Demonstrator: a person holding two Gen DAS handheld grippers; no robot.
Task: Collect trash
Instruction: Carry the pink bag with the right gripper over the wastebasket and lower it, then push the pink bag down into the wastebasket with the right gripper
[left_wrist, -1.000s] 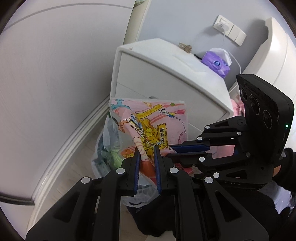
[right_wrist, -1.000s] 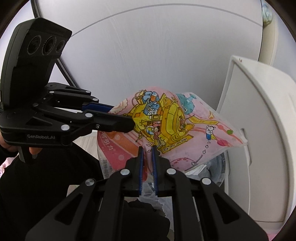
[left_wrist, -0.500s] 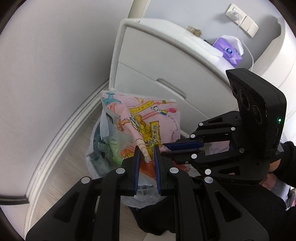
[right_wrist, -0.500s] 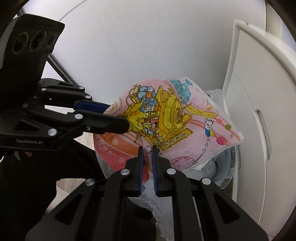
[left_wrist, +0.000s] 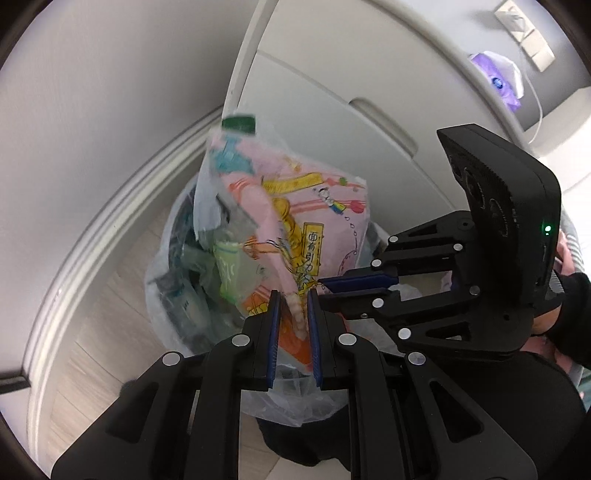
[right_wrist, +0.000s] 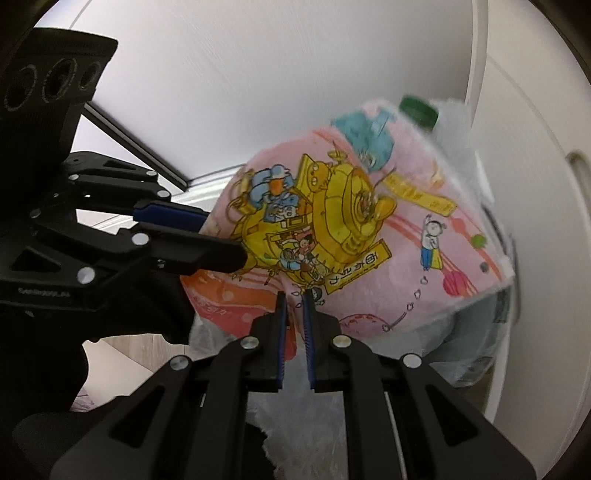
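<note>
Your left gripper (left_wrist: 291, 295) has its jaws drawn nearly together, clamping the pink cartoon wrapper (left_wrist: 295, 229) at its lower edge. Your right gripper (right_wrist: 293, 295) pinches the same wrapper just beside it, jaws likewise nearly closed, reaching in crosswise to the left.

Each wrist camera looks forward and down past its own fingers, close to the pink wrapper (left_wrist: 295, 221) (right_wrist: 351, 236). Both share the wrapper, bag and white cabinet (left_wrist: 332, 110) (right_wrist: 535, 221); each sees the opposite gripper.

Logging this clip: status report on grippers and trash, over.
Left gripper and right gripper both shut on pink cartoon wrapper. Wrapper sits atop full trash bag. Green-capped bottle beside it. Nothing blocking.
</note>
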